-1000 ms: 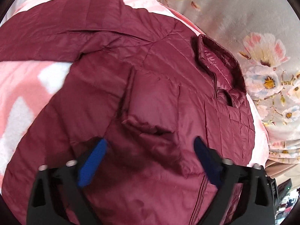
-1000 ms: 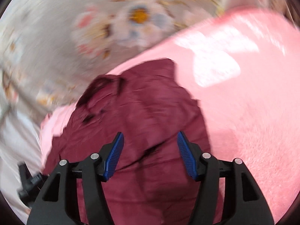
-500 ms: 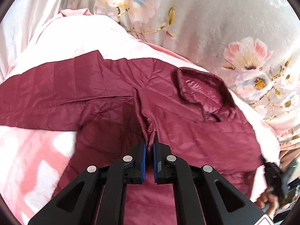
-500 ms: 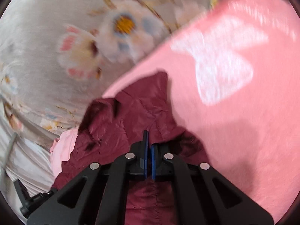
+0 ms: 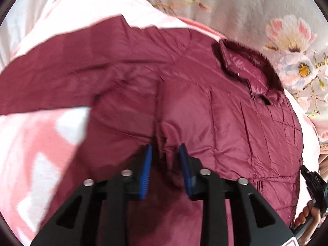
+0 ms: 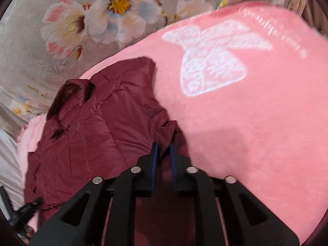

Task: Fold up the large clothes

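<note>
A maroon quilted jacket (image 5: 205,106) lies spread on a pink blanket (image 5: 37,153), collar (image 5: 246,65) toward the far right, one sleeve (image 5: 61,69) stretched left. My left gripper (image 5: 165,149) is partly open over the jacket's chest, a fabric ridge between its blue pads (image 5: 146,170). In the right wrist view the jacket (image 6: 98,127) fills the left half. My right gripper (image 6: 163,149) is slightly open at the jacket's folded right edge, fabric between its jaws.
The pink blanket (image 6: 256,123) with a white butterfly print (image 6: 211,59) spreads right of the jacket. A grey floral cover (image 6: 82,20) lies beyond the collar. The other gripper and the hand holding it show at the left wrist view's lower right (image 5: 313,186).
Both grippers were shut on jacket fabric half a second ago and have now opened part way. The lifted fabric has dropped back flatter onto the blanket.
</note>
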The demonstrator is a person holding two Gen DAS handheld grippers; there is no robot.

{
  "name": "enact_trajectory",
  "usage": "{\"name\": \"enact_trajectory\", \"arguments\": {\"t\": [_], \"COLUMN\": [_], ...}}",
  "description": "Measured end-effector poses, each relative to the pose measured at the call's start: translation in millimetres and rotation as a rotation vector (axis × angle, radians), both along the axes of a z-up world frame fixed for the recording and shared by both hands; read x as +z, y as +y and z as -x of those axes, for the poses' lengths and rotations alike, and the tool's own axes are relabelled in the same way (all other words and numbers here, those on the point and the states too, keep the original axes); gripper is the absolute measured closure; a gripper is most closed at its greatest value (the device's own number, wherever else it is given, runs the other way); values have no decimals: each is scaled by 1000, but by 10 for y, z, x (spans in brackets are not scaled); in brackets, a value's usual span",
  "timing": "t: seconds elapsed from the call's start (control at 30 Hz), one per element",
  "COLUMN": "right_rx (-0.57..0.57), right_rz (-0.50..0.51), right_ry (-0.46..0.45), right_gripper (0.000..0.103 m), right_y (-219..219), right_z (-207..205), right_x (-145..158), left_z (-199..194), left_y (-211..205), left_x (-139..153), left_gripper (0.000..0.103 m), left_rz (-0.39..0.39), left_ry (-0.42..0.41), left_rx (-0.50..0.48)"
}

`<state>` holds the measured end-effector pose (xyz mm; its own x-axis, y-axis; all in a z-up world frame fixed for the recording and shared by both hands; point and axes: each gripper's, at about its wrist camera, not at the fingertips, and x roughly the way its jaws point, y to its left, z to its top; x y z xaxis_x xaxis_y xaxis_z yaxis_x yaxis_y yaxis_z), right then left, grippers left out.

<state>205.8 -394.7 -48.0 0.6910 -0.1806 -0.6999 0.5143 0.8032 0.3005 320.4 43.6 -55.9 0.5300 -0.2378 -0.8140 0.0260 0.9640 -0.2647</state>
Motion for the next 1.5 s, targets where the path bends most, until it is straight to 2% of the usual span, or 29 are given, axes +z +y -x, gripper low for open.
{"name": "enact_trajectory", "arguments": {"t": [0.07, 0.13, 0.27, 0.37, 0.5, 0.6, 0.7, 0.77, 0.93, 1.07, 1.33, 1.5], "right_rx": [26, 93, 208, 279, 327, 330, 336, 334, 329, 325, 314, 313], "right_rz": [69, 90, 132, 226, 256, 297, 278, 252, 264, 297, 374, 380], "right_ry": [-31, -57, -59, -22, 39, 93, 132, 122, 124, 134, 166, 170], "right_gripper": [88, 88, 81, 76, 76, 76, 76, 76, 76, 76, 75, 75], "right_y": [149, 362, 828, 1229, 1510, 1582, 1555, 1517, 1545, 1585, 1690, 1692], "right_z": [43, -18, -266, -476, -700, -767, -797, -763, -761, -765, -798, -806], "right_x": [196, 359, 475, 426, 168, -60, -237, -293, -336, -335, -343, -345], "left_z": [76, 87, 31, -19, -105, -133, -89, -66, -42, -51, -34, -44], "left_y": [71, 64, -245, -609, -926, -1013, -1042, -1066, -1114, -1110, -1182, -1201], "left_x": [149, 330, 518, 475, 203, -28, -143, -173, -216, -221, -244, -246], "left_gripper": [72, 71, 63, 57, 56, 56, 55, 53, 49, 49, 48, 47], "left_rz": [-28, -22, 9, -36, -94, -135, -162, -181, -213, -210, -272, -288], "left_ry": [-42, -75, -99, -111, -80, -54, -81, -104, -143, -149, -159, -160], "left_rx": [24, 24, -28, -85, -116, -117, -117, -118, -116, -115, -117, -115]}}
